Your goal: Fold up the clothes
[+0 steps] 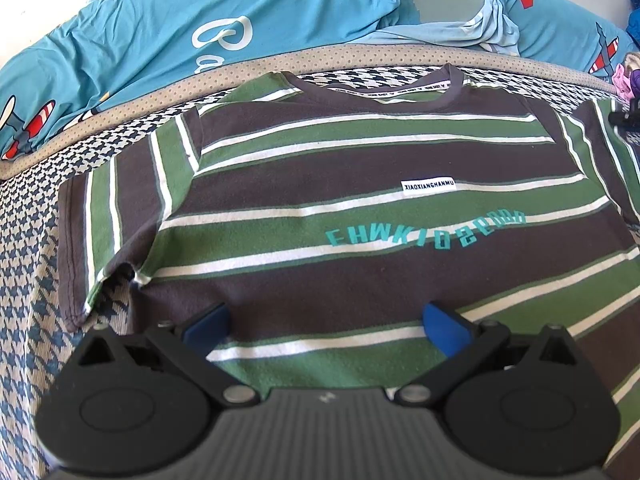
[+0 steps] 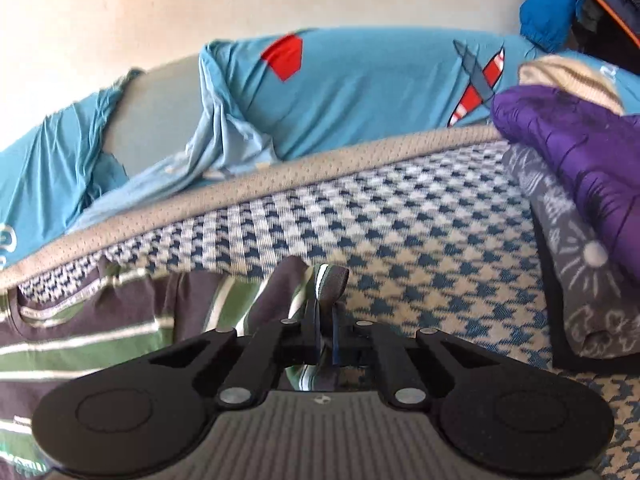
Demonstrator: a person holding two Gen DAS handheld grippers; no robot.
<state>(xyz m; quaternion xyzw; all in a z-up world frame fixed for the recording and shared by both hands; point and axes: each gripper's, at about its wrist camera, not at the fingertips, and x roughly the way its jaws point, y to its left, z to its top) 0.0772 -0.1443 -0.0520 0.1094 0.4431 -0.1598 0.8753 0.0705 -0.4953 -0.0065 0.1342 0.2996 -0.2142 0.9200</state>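
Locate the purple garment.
In the right wrist view the purple garment lies at the far right, atop a grey patterned folded cloth, right of the striped shirt.

Houndstooth bed cover edged by beige piping; beyond its far edge, blue printed bedding against pale sunlit wall.

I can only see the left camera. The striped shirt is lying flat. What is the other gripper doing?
Observer: The right gripper is shut on the shirt's sleeve, pinching its edge.
Operator: Is my gripper holding anything?
Observer: No. The left gripper is open above the shirt.
Operator: What's next to the sleeve on that side?
Observer: A purple garment lies on a grey patterned one, on the checked cover.
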